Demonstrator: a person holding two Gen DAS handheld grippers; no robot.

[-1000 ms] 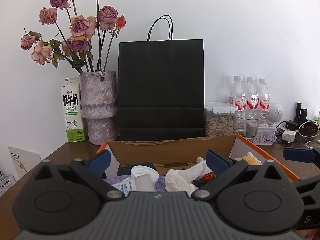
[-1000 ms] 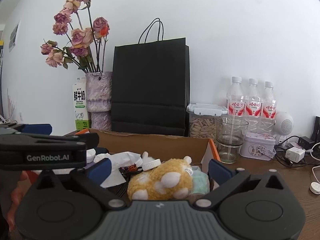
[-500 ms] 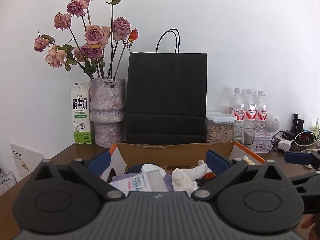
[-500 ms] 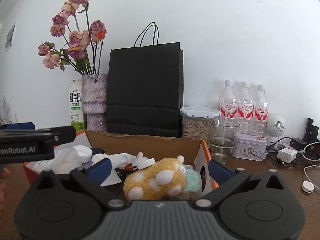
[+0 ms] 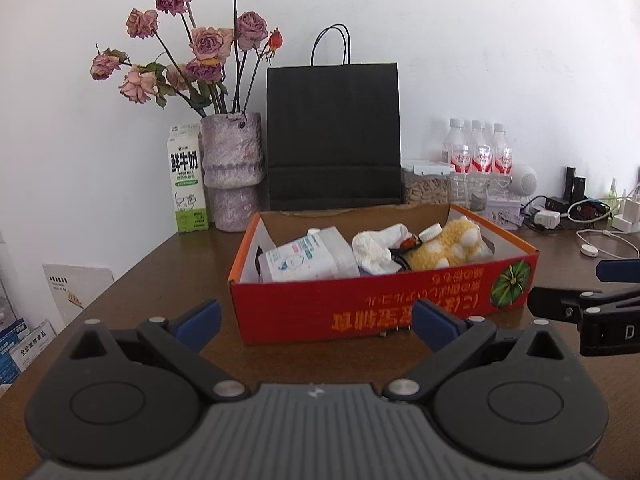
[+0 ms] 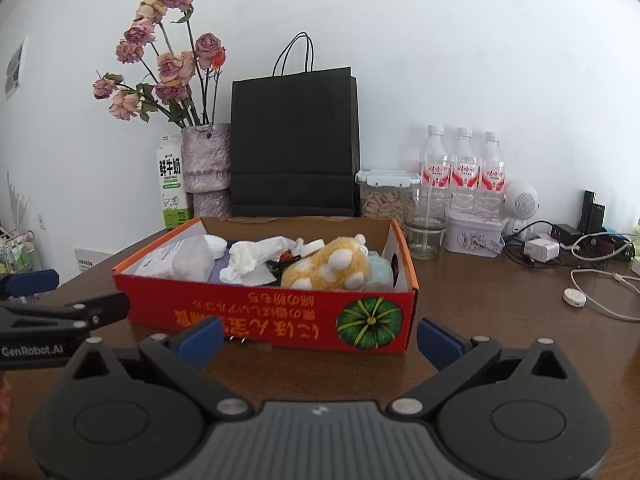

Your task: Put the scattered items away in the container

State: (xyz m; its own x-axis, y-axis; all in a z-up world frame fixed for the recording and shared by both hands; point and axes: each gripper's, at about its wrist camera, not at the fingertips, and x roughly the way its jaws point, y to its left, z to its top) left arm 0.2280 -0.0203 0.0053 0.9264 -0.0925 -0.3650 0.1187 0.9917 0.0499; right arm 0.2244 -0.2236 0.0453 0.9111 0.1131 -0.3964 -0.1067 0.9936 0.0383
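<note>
Frankly, little is left to spoil: the scattered things all lie inside the red-and-orange cardboard box [image 5: 384, 304] in the middle of the brown wooden bench [image 5: 168, 280], and both tools are empty. The left hand-held gripper [image 5: 316, 320] is spread wide, just before the box's near wall; the right hand-held gripper [image 6: 320, 338] is likewise released there.

The risk, as I judge it, is in the piling. The fuzzy yellow plush toy with white spots [image 6: 326, 268] rides high toward the right end of the box, soft and rounded, so a knock on the thin card wall could tip it out. The crumpled white tissue [image 6: 252, 260], in the middle of the box, is light enough to lift away. The glossy white plastic wipes pack [image 5: 304, 260], at the left end of the box, looks slippery.
</note>
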